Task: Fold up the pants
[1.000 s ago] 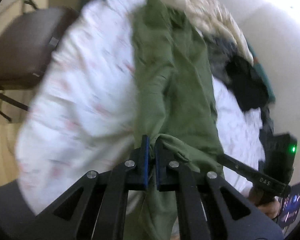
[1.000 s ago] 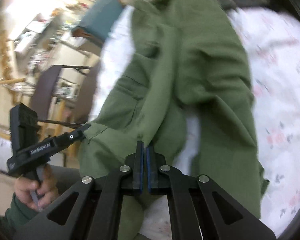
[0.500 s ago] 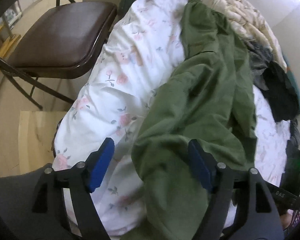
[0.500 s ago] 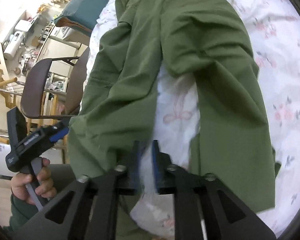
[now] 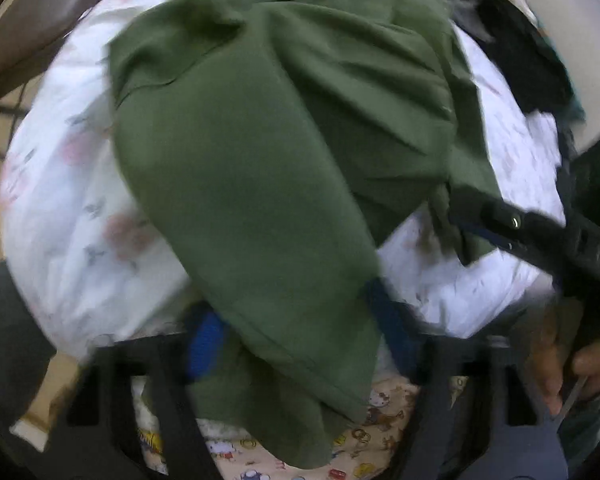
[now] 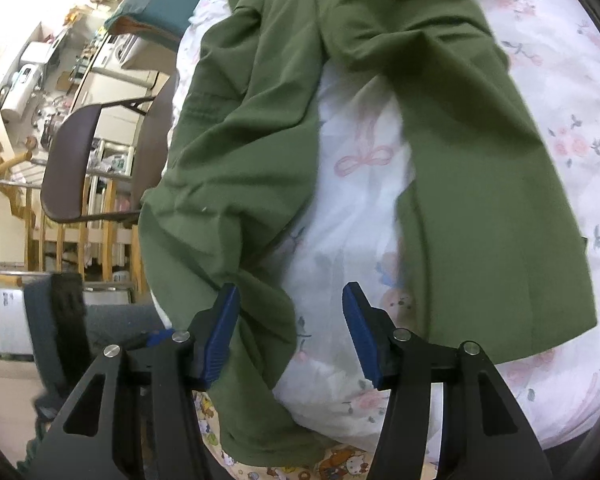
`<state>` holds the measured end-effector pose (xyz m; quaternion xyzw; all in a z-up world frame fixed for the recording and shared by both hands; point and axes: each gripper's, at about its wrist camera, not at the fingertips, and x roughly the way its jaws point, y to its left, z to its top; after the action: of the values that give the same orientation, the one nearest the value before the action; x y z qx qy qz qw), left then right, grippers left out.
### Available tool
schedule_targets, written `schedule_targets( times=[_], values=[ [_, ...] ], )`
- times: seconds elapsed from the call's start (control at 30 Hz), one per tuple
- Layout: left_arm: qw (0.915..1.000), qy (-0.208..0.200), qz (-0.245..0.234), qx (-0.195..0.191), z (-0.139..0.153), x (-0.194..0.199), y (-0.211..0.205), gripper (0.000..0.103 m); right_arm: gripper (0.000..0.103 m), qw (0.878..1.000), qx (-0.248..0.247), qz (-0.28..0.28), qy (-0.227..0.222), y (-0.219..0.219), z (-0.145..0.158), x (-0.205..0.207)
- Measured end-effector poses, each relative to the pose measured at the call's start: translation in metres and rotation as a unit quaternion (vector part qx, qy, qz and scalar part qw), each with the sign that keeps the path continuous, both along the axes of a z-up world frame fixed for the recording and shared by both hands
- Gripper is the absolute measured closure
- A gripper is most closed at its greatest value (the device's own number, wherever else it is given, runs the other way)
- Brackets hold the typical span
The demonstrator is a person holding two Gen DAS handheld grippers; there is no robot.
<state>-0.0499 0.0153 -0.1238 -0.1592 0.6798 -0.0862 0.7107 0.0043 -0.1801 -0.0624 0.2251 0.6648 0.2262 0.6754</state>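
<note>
Green pants [image 6: 480,184] sprawl across the floral duvet [image 6: 560,92], one leg draping off the edge at 6 o'clock. Right gripper [image 6: 290,336] spread wide, gripping nothing; left gripper [image 5: 300,340] spread too, cloth lying loose between its fingers.

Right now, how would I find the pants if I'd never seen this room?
Look for the bed with the white flowery quilt beside the brown chair. Spread across that quilt lie the green pants, their two legs parted, one hanging over the bed's edge. They are the only plain olive-green thing there; the quilt under them is white with pink flowers.
</note>
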Motion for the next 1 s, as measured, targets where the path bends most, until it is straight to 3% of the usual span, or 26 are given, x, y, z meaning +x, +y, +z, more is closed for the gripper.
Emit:
schedule_targets(
  times=[0.03,0.1,0.17,0.3,0.4,0.6,0.73,0.83,1.0],
  values=[
    [0.9999,-0.003,-0.009,-0.003,0.007,0.0,-0.001,0.102,0.046,1.0,-0.001,-0.005,0.001,-0.003,0.0,0.001],
    [0.9995,-0.029,-0.011,-0.002,0.025,-0.002,0.006,0.1,0.046,1.0,0.003,-0.014,0.004,-0.01,-0.002,0.001],
    [0.9973,-0.069,-0.014,0.02,0.054,-0.002,0.02,0.1,0.046,1.0,0.006,-0.018,0.005,-0.013,-0.002,0.001],
    [0.9929,-0.1,0.001,0.065,0.079,0.004,0.053,0.1,0.046,1.0,0.008,0.007,0.017,0.0,-0.01,0.002],
    [0.9938,-0.09,0.028,0.06,0.077,0.005,0.073,0.1,0.039,0.998,-0.009,0.058,0.029,0.028,-0.02,-0.001],
    [0.9884,-0.105,0.073,0.081,0.076,0.002,0.089,0.1,0.038,0.993,-0.008,0.118,0.0,0.065,-0.018,-0.012],
    [0.9743,-0.144,0.109,0.135,0.092,0.009,0.111,0.1,0.038,0.995,-0.024,0.1,-0.006,0.067,-0.028,-0.005],
    [0.9626,-0.156,0.121,0.185,0.096,0.024,0.127,0.1,0.038,0.999,-0.001,0.045,0.004,0.058,-0.036,0.006],
    [0.9648,-0.137,0.125,0.187,0.082,0.043,0.139,0.1,0.038,0.999,0.037,0.015,-0.008,0.07,-0.038,0.02]
  ],
)
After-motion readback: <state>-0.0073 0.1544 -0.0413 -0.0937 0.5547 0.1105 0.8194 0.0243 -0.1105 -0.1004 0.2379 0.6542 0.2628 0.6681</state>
